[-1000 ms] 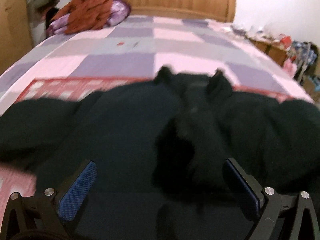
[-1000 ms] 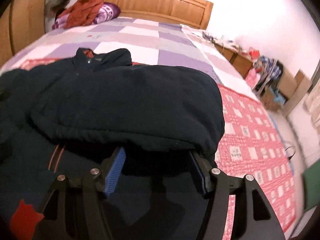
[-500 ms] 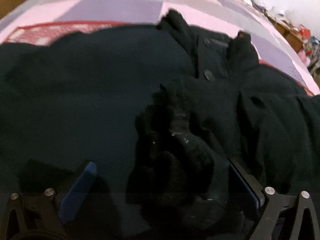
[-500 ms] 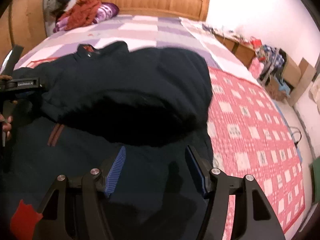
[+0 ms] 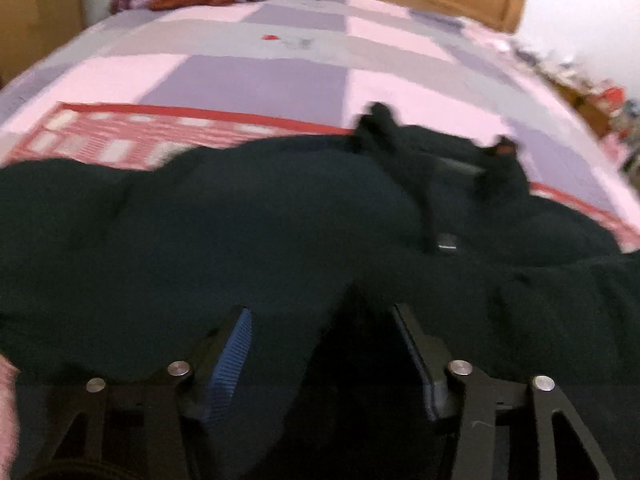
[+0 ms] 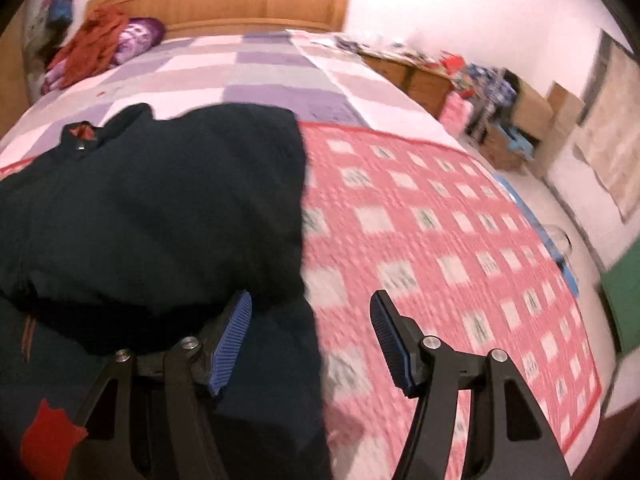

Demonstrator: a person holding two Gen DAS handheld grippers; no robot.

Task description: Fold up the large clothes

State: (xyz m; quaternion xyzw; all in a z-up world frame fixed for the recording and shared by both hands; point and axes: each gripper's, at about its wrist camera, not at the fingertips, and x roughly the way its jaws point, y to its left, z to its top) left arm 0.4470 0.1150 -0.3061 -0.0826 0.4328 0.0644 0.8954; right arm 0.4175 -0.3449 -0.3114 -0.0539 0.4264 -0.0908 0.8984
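The dark coat (image 5: 248, 232) lies spread across the near end of the bed (image 5: 256, 76), collar (image 5: 400, 148) pointing toward the headboard (image 6: 248, 0), and in my right view a thick flap of it is folded over on itself, its edge running down beside the pink checked quilt (image 6: 440, 232). My left tongs (image 5: 324, 344) sit low over the coat; their jaws have just been closing, and a hump of dark cloth rises between the two blue pads, though the blur keeps me from telling whether they are pressing on it. My right tongs (image 6: 312, 332) stand spread: the left pad is tucked against the coat's folded edge, the right pad hangs over bare quilt, nothing pinched between them. Further out, a rust-coloured bundle (image 6: 92, 48) and a purple pillow (image 6: 140, 36) are piled by the headboard. Clutter lines the low cabinet (image 6: 420, 76) along the far wall.
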